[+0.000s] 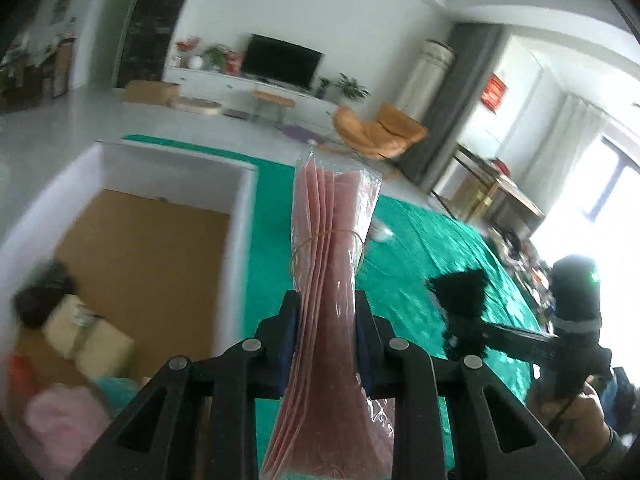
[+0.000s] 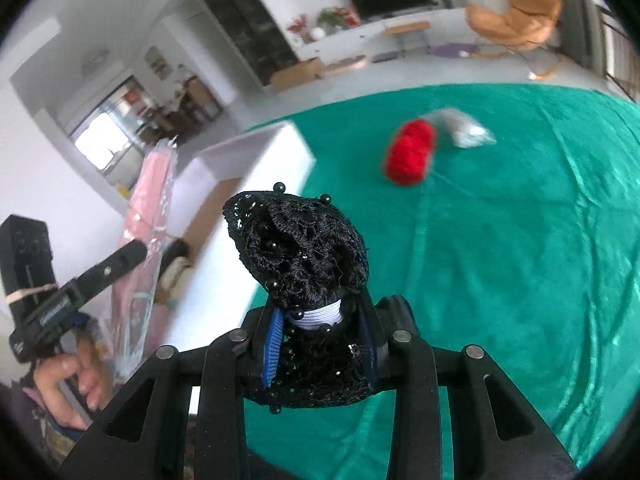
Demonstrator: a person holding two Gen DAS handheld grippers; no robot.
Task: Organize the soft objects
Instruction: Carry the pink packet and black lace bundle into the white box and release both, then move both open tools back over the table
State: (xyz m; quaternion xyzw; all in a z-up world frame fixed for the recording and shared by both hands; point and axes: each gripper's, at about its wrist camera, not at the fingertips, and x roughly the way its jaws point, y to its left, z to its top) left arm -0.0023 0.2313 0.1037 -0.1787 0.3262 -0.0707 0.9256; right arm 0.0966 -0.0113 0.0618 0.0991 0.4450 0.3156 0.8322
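**Both grippers loaded above the green cloth**

The left gripper (image 1: 326, 308) is clamped on a pink pack (image 1: 328, 264) in clear wrap, banded with a rubber band and standing up between the pads. The right gripper (image 2: 320, 320) pinches a black beaded lace bundle (image 2: 298, 248). A white box (image 1: 240, 216) sits just left of the pack, with soft items inside. A red yarn ball (image 2: 410, 152) lies on the cloth (image 2: 520, 260) beside a silvery packet (image 2: 466, 126). No writing can be read.
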